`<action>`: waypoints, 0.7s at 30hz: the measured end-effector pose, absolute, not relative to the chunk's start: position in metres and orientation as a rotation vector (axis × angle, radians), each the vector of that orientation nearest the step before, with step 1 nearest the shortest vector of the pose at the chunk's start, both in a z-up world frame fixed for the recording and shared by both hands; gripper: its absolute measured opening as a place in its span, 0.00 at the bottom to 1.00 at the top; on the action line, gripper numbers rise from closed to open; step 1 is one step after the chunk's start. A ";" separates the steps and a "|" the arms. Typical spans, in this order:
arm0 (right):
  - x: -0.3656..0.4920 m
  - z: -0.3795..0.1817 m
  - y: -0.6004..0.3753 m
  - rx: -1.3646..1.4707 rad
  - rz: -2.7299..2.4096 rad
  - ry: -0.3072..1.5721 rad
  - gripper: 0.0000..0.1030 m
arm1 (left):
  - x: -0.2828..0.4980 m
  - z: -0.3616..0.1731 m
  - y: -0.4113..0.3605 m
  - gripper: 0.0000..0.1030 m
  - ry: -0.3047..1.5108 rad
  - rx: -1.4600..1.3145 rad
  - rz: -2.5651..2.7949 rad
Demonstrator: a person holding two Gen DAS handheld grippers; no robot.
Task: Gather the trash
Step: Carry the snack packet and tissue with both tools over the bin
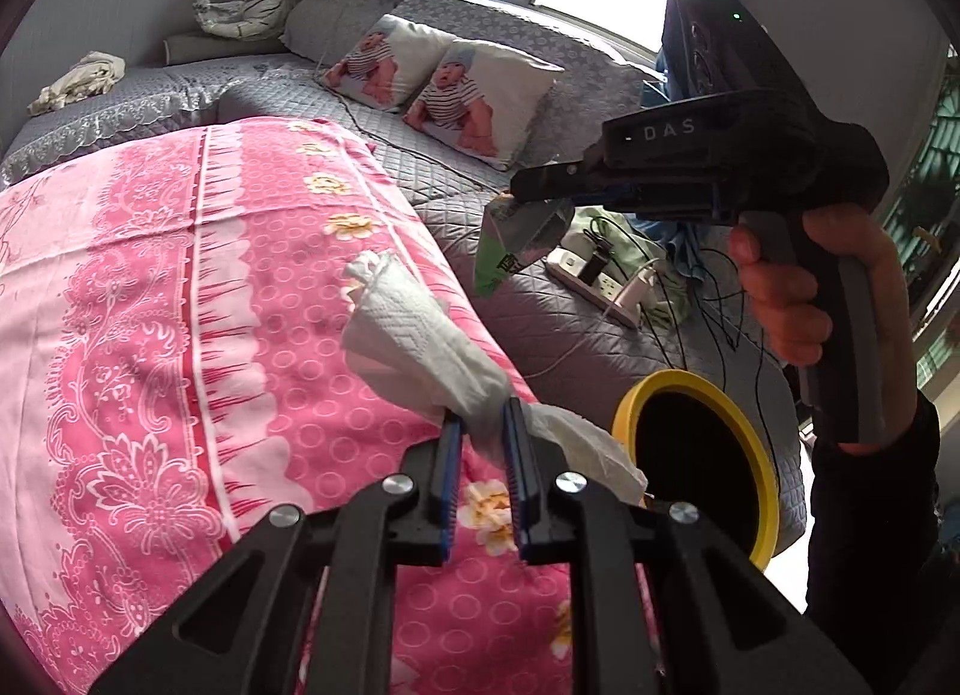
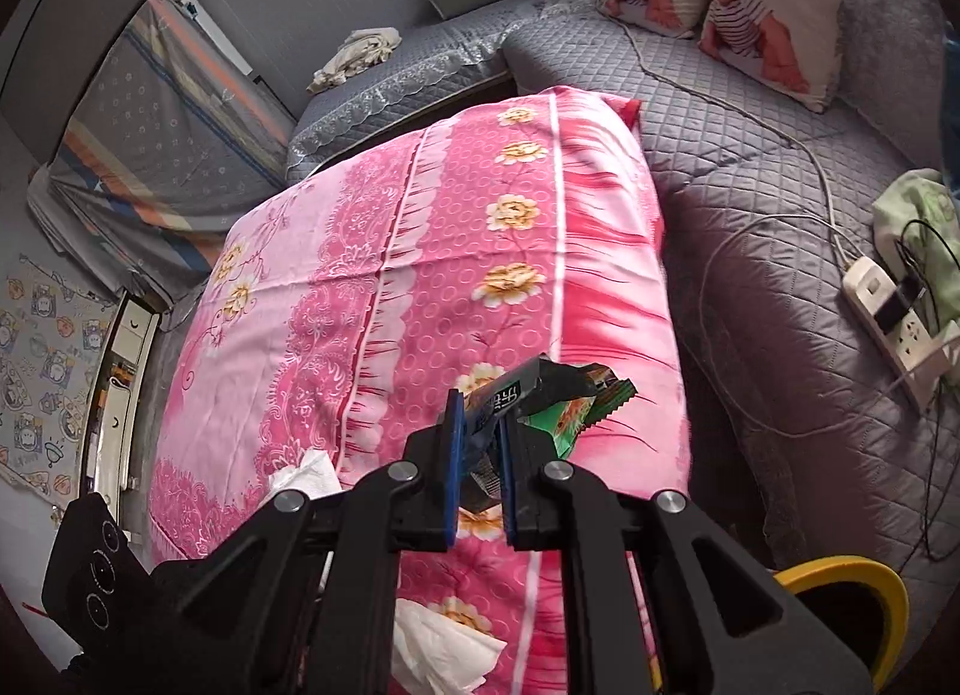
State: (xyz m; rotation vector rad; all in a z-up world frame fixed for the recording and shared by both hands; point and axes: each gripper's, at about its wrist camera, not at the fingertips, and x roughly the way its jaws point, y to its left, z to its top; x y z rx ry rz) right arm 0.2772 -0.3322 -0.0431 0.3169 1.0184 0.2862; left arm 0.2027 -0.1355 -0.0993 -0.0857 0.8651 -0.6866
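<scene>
Presently noted: left gripper (image 1: 485,425) pinched tight on a white paper towel (image 1: 420,329), blue pads pressed on the bunched middle of it. Towel crumpled and embossed, one end sticking up and away over the pink floral cloth (image 1: 180,305), the other end hanging past the right finger toward the yellow-rimmed bin (image 1: 753,443). Bin mouth dark, standing just beside the pink-covered surface, against the grey quilted sofa (image 1: 540,323). Right gripper (image 2: 480,431) likewise clamped, on a snack wrapper (image 2: 540,395): creased foil, dark on one face, green with a serrated edge on the other, jutting up and to the right from between the pads. Seen from the left wrist, same wrapper (image 1: 516,245) dangling below the right gripper's tips, held in the air over the sofa, near a white power strip (image 1: 600,281). Right hand (image 1: 798,299) wrapped round the grey handle. More white tissue (image 2: 444,659) visible under the right gripper's frame, at the near edge of the pink cloth.
</scene>
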 end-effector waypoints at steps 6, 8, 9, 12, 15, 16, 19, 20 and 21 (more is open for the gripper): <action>0.228 -0.044 -0.410 0.337 0.111 1.013 0.09 | 0.184 -0.096 -0.188 0.12 0.880 -0.031 -0.814; 0.214 -0.050 -0.434 0.353 0.056 1.026 0.09 | 0.178 -0.097 -0.206 0.12 0.885 -0.014 -0.854; 0.206 -0.053 -0.446 0.359 0.029 1.033 0.09 | 0.175 -0.097 -0.215 0.12 0.891 -0.007 -0.875; 0.182 -0.067 -0.474 0.377 -0.045 1.062 0.09 | 0.166 -0.100 -0.241 0.12 0.904 0.018 -0.934; 0.162 -0.085 -0.496 0.399 -0.104 1.097 0.09 | 0.157 -0.104 -0.266 0.12 0.921 0.042 -0.978; 0.156 -0.091 -0.500 0.407 -0.119 1.110 0.09 | 0.154 -0.106 -0.273 0.12 0.928 0.048 -0.989; 0.141 -0.109 -0.514 0.428 -0.155 1.148 0.09 | 0.147 -0.114 -0.291 0.12 0.953 0.072 -1.015; 0.137 -0.115 -0.517 0.429 -0.163 1.162 0.09 | 0.144 -0.117 -0.295 0.12 0.963 0.079 -1.023; 0.133 -0.120 -0.520 0.430 -0.172 1.172 0.09 | 0.141 -0.120 -0.300 0.12 0.972 0.086 -1.027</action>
